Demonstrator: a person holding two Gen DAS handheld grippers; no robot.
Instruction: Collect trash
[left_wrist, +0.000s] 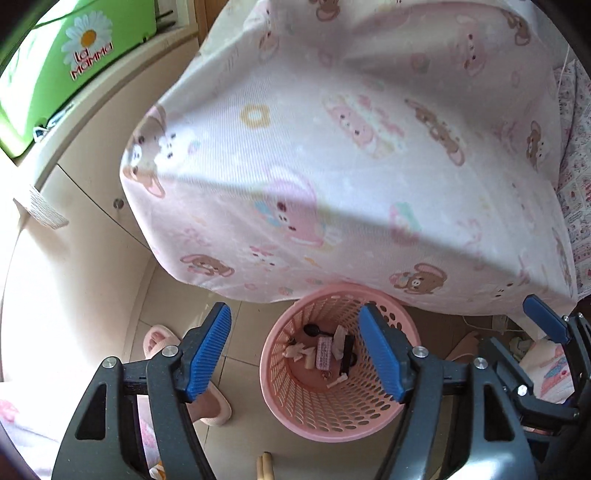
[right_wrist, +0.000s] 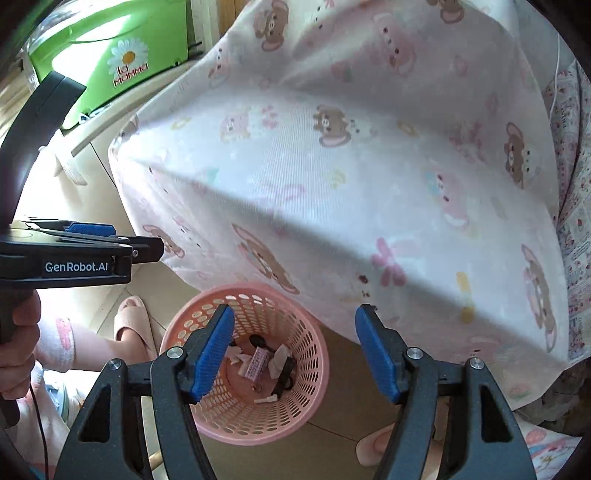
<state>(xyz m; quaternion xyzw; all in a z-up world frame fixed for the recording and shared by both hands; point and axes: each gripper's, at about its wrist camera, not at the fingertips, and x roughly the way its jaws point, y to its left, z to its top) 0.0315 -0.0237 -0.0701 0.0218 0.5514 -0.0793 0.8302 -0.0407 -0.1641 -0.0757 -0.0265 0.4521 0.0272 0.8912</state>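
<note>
A pink perforated waste basket (left_wrist: 332, 413) stands on the tiled floor by the bed; it also shows in the right wrist view (right_wrist: 295, 398). Inside lie scraps of trash (left_wrist: 325, 352): white tissue bits, a pink patterned packet (right_wrist: 257, 363) and dark pieces. My left gripper (left_wrist: 297, 354) is open and empty, hovering above the basket. My right gripper (right_wrist: 295, 352) is open and empty, also above the basket. The left gripper shows from the side at the left of the right wrist view (right_wrist: 92, 240).
A bed with a pink bear-print sheet (left_wrist: 314, 166) fills the far side and overhangs the basket. A cream cabinet (left_wrist: 74, 229) with a green bag (left_wrist: 74, 48) stands at left. Pink slippers (left_wrist: 159, 339) and the person's feet are beside the basket.
</note>
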